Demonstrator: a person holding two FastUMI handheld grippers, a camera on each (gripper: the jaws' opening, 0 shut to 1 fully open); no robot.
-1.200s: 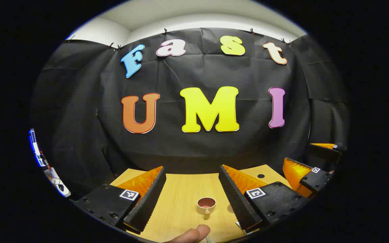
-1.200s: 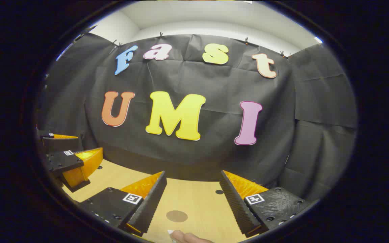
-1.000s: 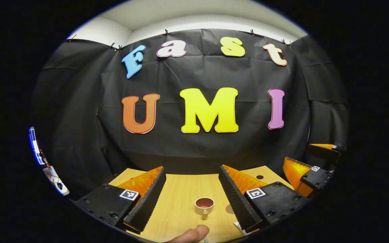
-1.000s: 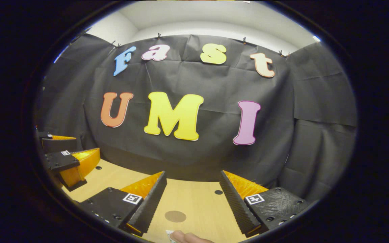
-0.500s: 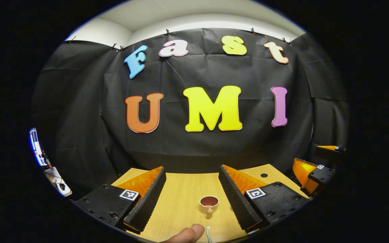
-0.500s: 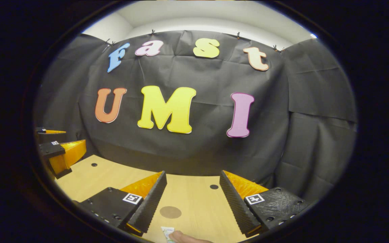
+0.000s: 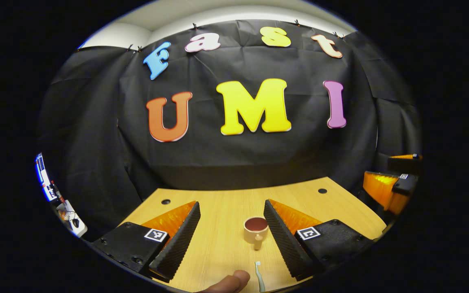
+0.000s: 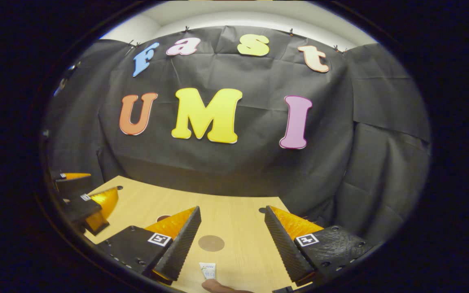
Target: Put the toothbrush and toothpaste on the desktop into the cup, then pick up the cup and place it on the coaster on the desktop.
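Since the earlier frames you have tipped both cameras down: more of the desk point(image 7: 226, 203) shows, the cup point(image 7: 255, 228) sits farther up the left gripper view, and the toothbrush point(image 7: 259, 273) and toothpaste point(image 8: 207, 270) have come further into sight. Your left gripper point(image 7: 231, 211) has its jaws spread wide, holding nothing; the ribbed inner faces of the fingers taper to wedge tips above the desk. The cup stands upright on the desk between them, nearer the right-hand finger: a cream mug, round-rimmed, dark reddish inside, handle toward the camera. The toothbrush lies flat on the desk just nearer than the cup, a slim pale stick, with a fingertip point(image 7: 228, 281) beside it at the bottom edge. Your right gripper point(image 8: 233, 215) is likewise wide apart and empty. Between its fingers the right gripper view shows the coaster point(image 8: 211, 243), a flat brown disc on the light wood-grain desk, and nearer the camera the white squared end of the toothpaste tube, lying flat, a fingertip point(image 8: 214, 286) touching its near end. Each view catches the other gripper at its side edge.
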